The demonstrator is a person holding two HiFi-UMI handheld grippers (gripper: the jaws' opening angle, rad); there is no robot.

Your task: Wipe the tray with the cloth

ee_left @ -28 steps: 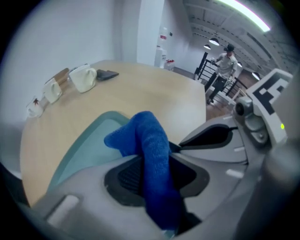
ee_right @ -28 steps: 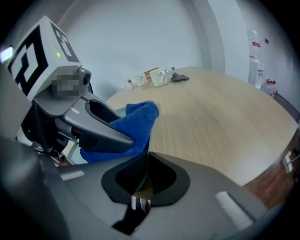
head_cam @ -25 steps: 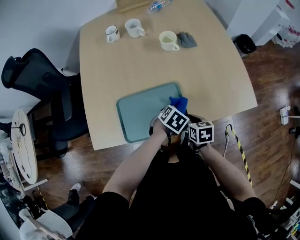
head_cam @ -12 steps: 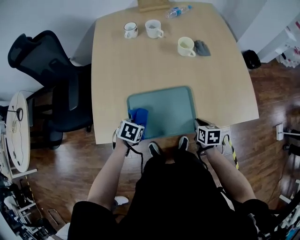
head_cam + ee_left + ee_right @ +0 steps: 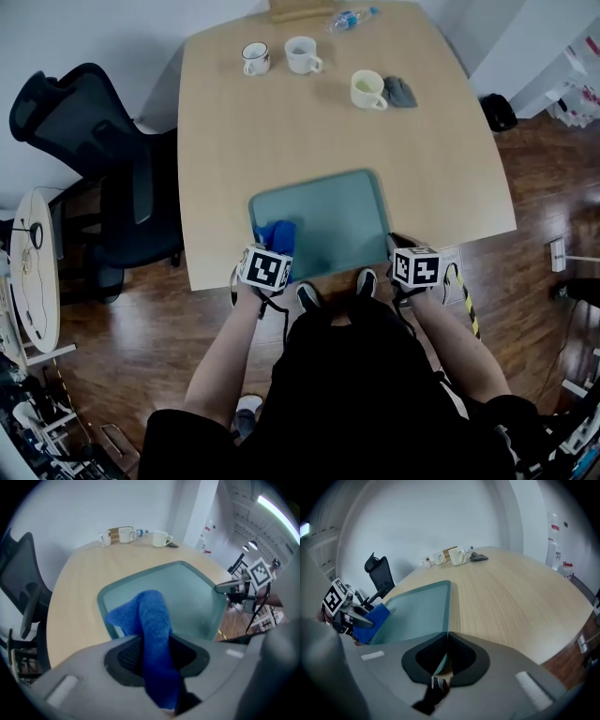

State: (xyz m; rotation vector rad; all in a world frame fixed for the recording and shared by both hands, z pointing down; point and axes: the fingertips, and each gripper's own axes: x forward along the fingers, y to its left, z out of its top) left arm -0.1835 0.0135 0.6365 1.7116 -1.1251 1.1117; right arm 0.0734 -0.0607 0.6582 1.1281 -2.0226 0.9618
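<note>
A teal tray [image 5: 328, 220] lies at the near edge of the wooden table [image 5: 281, 131]. My left gripper [image 5: 271, 248] is shut on a blue cloth [image 5: 277, 232] and presses it onto the tray's near left corner. In the left gripper view the cloth [image 5: 150, 616] hangs out between the jaws over the tray [image 5: 192, 588]. My right gripper [image 5: 398, 247] is at the tray's near right corner. In the right gripper view its jaws [image 5: 447, 644] are shut on the tray's rim [image 5: 446, 616], and the left gripper [image 5: 358, 620] with the cloth [image 5: 375, 617] shows at the left.
At the table's far end stand three mugs [image 5: 254, 57] [image 5: 303, 54] [image 5: 367, 89], a grey rag [image 5: 403, 92] and a lying water bottle [image 5: 349, 18]. A black office chair [image 5: 84, 122] stands left of the table. The table's near edge runs just under the tray.
The left gripper has carried the blue cloth from the tray's near right side across to its near left corner. The right gripper has stayed at the right corner.
</note>
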